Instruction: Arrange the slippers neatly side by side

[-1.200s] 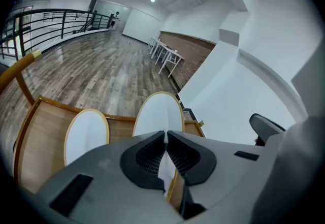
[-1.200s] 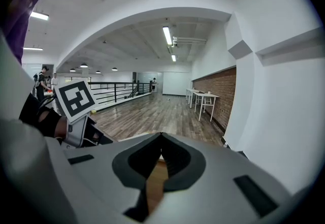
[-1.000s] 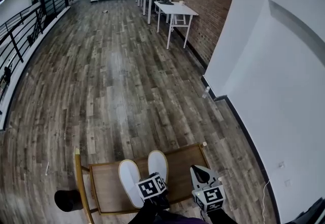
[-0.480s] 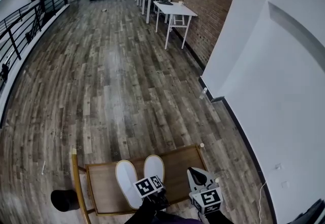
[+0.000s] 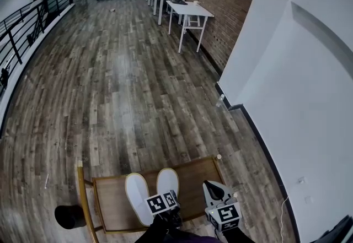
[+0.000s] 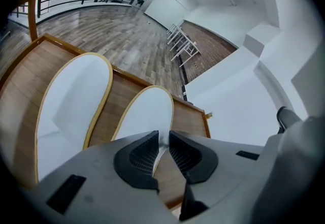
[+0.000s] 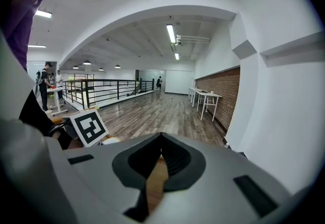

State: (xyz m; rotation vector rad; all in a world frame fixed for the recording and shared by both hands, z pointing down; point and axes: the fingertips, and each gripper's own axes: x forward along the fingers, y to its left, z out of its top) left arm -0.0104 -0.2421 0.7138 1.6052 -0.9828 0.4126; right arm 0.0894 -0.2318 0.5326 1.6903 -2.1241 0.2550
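Note:
Two white slippers lie side by side, toes pointing away, on a low wooden table (image 5: 199,174): the left slipper (image 5: 137,195) (image 6: 71,101) and the right slipper (image 5: 167,180) (image 6: 148,114). My left gripper (image 5: 168,209) (image 6: 161,142) is at the heel of the right slipper, jaws pressed together on a thin white edge of it. My right gripper (image 5: 214,191) (image 7: 161,152) hovers over the table's right end, shut with nothing in it and apart from both slippers. The heels are hidden by the left gripper's body.
The table has a raised yellow rim and a post (image 5: 81,181) on its left. A black round object (image 5: 68,216) sits on the floor beside it. A white wall (image 5: 287,126) runs close on the right. White tables (image 5: 190,11) stand far back, and a railing (image 5: 22,32) runs along the far left.
The head view has shifted slightly. The slippers and both grippers hold the same places relative to each other. A distant person at the far end has walked on.

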